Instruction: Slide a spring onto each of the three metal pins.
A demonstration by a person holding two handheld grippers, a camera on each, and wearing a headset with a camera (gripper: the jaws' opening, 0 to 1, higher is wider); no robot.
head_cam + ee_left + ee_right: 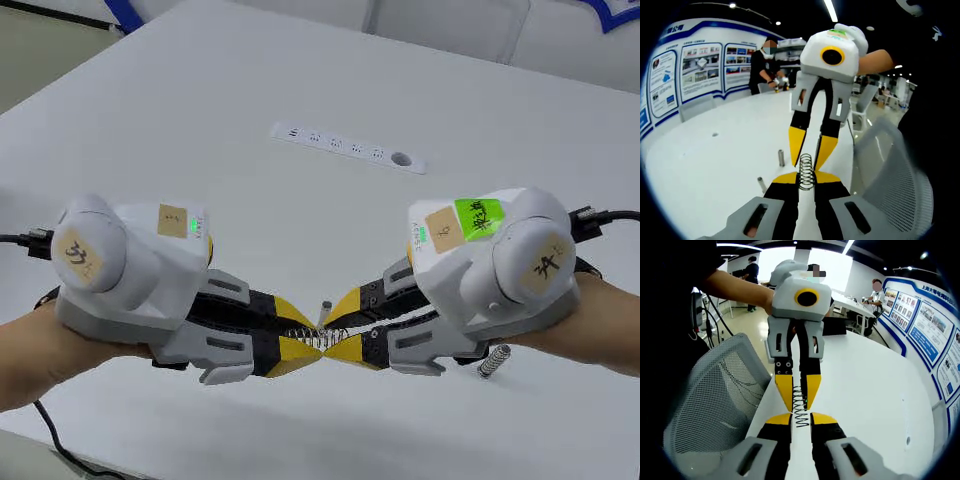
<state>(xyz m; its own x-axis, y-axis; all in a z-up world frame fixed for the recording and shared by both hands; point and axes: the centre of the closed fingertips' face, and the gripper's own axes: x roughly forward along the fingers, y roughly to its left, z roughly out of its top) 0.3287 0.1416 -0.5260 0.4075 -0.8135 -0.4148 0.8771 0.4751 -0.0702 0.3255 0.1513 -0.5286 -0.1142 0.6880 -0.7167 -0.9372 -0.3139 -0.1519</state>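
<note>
**Spring meets pin, tip to tip**

The two tools come nose to nose low over the table (300, 200), near its front edge. The left claw (292, 338) is pinched narrow on a spring (308, 338), with the coil's axis pointed straight at the other tool. The right claw (345, 328) is closed just as narrow on a thin rod I take for a pin (817, 145). It lies along the jaws with its free end aimed into the coil. Held so, each hand steadies one part and the two axes line up, ready for the spring to be pushed along the shaft. The tip seems to sit at the coil's mouth, but I can't tell how far in.

A second pin (781, 157) and a third pin (761, 184) stand upright and bare on the table just past the claws. A spare spring (494, 360) lies on its side beside the right tool's body. They look parked for later, so I'd judge this the first of the three.

As for writing, the right tool carries a green sticker (478, 215) with black scrawl I can't read. Its tan tag (443, 228) may say "9". The marker strokes on both rounded caps are illegible too. The power strip (350, 147) further back shows no brand, and the text on the wall posters (700, 65) is too small to read.
</note>
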